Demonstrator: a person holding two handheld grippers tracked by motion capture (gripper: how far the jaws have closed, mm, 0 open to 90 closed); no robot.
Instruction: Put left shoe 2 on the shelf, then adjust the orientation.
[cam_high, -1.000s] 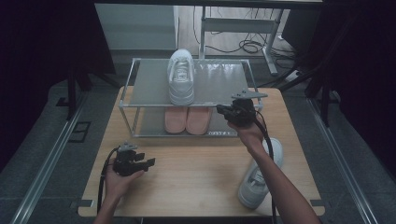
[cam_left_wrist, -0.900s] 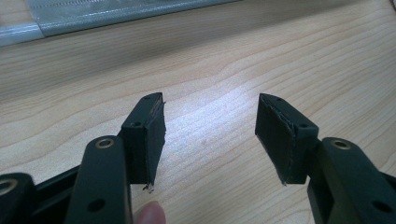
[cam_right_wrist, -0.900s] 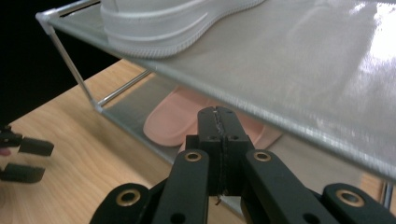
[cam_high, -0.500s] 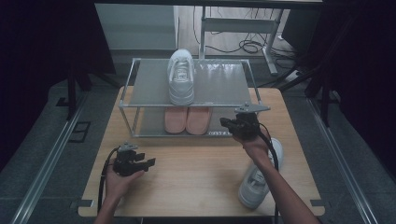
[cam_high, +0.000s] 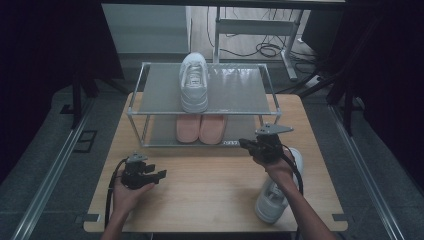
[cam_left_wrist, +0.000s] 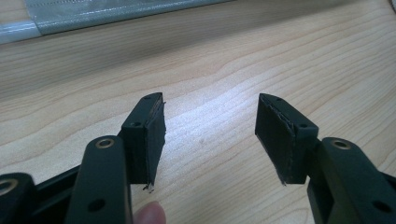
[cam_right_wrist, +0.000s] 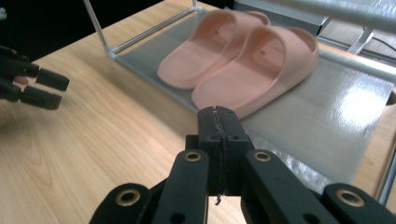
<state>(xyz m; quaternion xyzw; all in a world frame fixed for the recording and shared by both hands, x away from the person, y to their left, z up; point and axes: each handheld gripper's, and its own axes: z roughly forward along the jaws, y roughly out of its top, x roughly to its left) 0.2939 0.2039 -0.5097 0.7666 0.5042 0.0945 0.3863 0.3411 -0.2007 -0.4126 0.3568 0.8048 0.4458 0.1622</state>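
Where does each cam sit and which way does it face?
High view: above the person's side, facing forward and down on the table and rack; both forearms enter from the bottom, left tool, right tool.
Left gripper view: on the left tool, low over bare table; its open jaws and a fingertip show.
Right gripper view: on the right tool, facing the slippers; its shut jaws show.
Shared: high and right gripper views both show the slippers and left tool.
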